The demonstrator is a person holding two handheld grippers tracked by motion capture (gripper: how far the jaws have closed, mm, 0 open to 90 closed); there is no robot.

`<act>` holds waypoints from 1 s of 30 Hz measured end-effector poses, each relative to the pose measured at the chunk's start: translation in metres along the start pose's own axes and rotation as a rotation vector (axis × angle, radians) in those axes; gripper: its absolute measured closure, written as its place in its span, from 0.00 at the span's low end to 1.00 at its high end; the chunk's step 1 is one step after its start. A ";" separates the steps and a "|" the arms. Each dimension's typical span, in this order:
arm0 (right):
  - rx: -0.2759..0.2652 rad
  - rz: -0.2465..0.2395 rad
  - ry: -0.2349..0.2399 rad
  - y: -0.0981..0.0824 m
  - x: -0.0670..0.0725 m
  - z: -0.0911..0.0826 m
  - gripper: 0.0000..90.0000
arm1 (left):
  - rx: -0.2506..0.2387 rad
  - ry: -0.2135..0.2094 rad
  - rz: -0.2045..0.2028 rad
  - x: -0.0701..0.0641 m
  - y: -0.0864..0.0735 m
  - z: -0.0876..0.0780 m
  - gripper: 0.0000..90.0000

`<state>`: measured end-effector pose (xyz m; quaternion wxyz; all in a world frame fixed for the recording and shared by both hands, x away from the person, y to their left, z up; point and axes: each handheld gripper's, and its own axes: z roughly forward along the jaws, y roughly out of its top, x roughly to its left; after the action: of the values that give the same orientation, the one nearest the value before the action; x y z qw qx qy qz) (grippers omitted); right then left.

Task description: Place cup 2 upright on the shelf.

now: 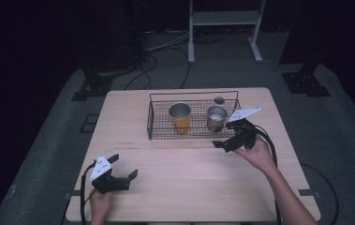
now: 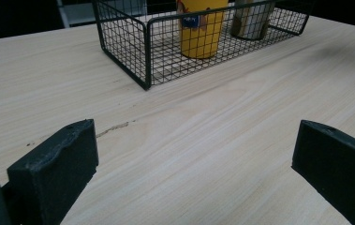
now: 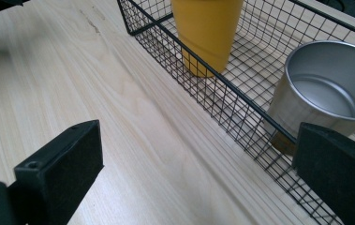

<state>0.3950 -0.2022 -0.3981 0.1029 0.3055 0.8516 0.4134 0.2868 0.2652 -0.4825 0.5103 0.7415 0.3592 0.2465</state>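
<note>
A black wire basket (image 1: 154, 121) (image 2: 123, 56) (image 3: 222, 91) stands at the far middle of the wooden table (image 1: 189, 183). Inside it a yellow cup (image 1: 180, 118) (image 2: 201, 28) (image 3: 207, 33) stands upright on the left, and a bare metal cup (image 1: 216, 118) (image 2: 252, 18) (image 3: 325, 89) on the right. My right gripper (image 1: 229, 136) (image 3: 194, 183) hovers open at the basket's front right corner, close to the metal cup, with nothing between its jaws. My left gripper (image 1: 124, 169) (image 2: 194, 168) rests open near the table's front left, over bare wood.
A small dark round object (image 1: 219, 100) lies behind the basket. A white metal frame (image 1: 224, 28) and cables (image 1: 166, 51) sit on the floor beyond the table. Bare wood (image 2: 240, 108) stretches between the basket and the front edge.
</note>
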 end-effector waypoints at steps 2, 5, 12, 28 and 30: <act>-0.001 0.001 0.000 -0.003 0.000 -0.002 0.01 | 0.000 0.000 0.000 0.000 0.000 0.000 0.00; -0.004 0.003 -0.002 -0.007 0.001 -0.005 0.02 | 0.001 0.001 -0.003 0.000 0.000 0.000 0.00; 0.001 0.019 0.000 -0.020 0.003 -0.009 0.02 | -0.001 0.000 -0.001 0.000 0.000 0.000 0.00; 0.007 0.039 0.009 -0.044 0.008 -0.014 0.02 | 0.004 0.001 0.000 0.000 0.000 0.000 0.00; 0.004 0.043 0.007 -0.048 0.008 -0.015 0.02 | 0.005 0.001 0.001 0.000 0.000 0.000 0.00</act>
<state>0.3615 -0.2295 -0.4244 0.0904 0.3225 0.8461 0.4147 0.2867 0.2650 -0.4823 0.5082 0.7427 0.3599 0.2462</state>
